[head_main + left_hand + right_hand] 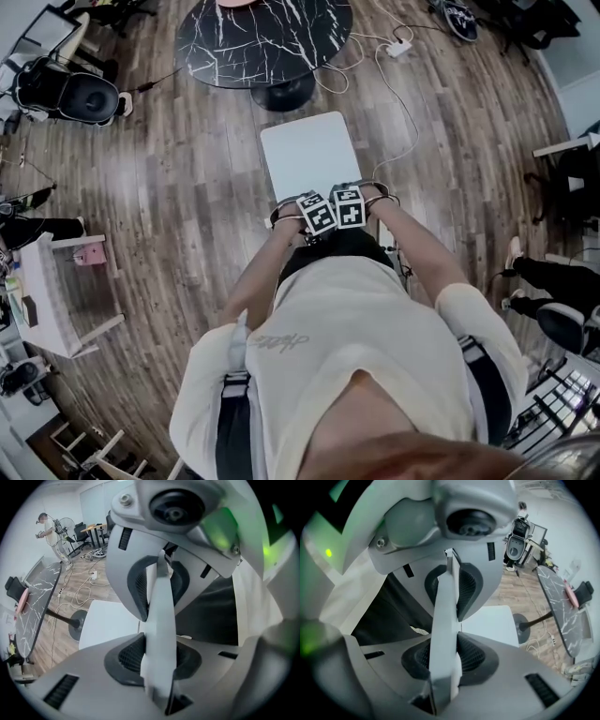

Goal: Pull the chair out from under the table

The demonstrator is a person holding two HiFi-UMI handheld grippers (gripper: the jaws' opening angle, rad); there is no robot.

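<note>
The white chair has its seat on the wood floor, just clear of the round black marble table. Both grippers clamp the top edge of its thin white backrest, side by side. In the head view only their marker cubes show: left gripper, right gripper. In the left gripper view the backrest edge stands pinched between the dark pads of the left gripper, with the seat beyond. In the right gripper view the right gripper is shut on the same backrest.
The table's pedestal base stands just beyond the seat. Cables and a power strip lie on the floor at the right. A black office chair is at the far left, a small white table at the left, another person's legs at the right.
</note>
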